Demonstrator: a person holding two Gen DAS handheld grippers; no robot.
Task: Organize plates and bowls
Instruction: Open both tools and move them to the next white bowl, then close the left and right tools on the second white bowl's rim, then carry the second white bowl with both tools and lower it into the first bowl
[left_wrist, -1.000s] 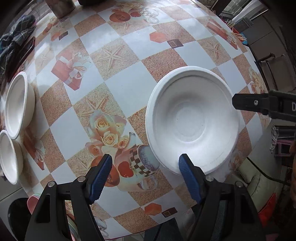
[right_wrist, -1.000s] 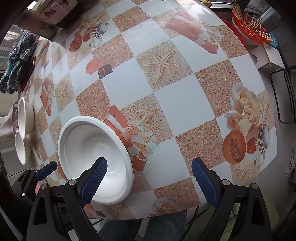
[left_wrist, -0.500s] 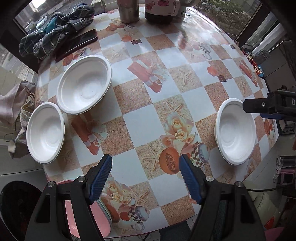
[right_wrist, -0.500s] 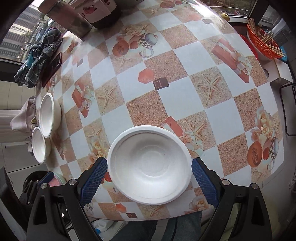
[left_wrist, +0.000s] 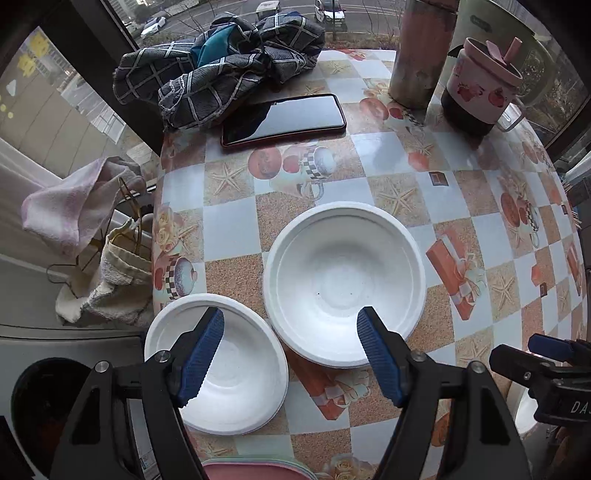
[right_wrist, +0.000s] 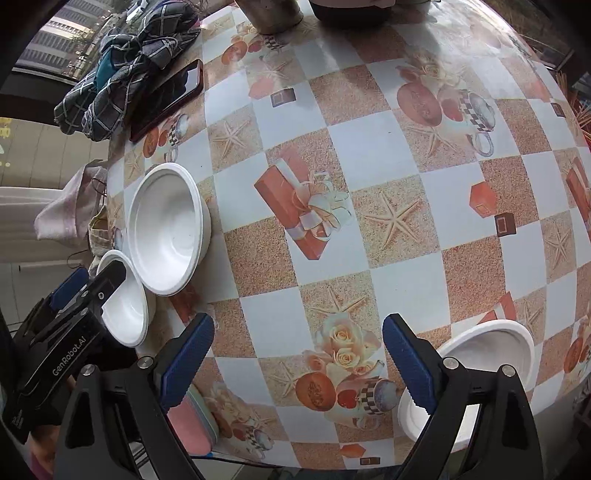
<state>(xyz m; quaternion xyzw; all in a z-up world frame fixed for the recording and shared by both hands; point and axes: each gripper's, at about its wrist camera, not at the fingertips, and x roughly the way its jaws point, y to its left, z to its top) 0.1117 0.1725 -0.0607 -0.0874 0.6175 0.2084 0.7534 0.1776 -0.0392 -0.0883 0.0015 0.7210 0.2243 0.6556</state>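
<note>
Three white foam bowls sit on the patterned table. In the left wrist view a large bowl (left_wrist: 343, 284) lies just ahead of my open, empty left gripper (left_wrist: 291, 354), and a smaller bowl (left_wrist: 236, 373) lies under its left finger. The right wrist view shows the large bowl (right_wrist: 170, 229) and the small bowl (right_wrist: 127, 314) at the left edge, with the left gripper (right_wrist: 88, 288) over the small one. A third bowl (right_wrist: 487, 354) sits at the near right edge, partly behind the right finger of my open, empty right gripper (right_wrist: 299, 362).
A stack of pink plates (left_wrist: 255, 470) lies at the table's near edge, also in the right wrist view (right_wrist: 195, 424). A phone (left_wrist: 284, 118), a checked cloth (left_wrist: 218, 70), a metal canister (left_wrist: 421, 55) and a pink mug (left_wrist: 480, 88) stand at the far side. Cloths (left_wrist: 77, 210) hang off the left.
My left gripper has swung from the right bowl over to the two bowls at the left. My right gripper has shifted left, so the near bowl now lies beside its right finger.
</note>
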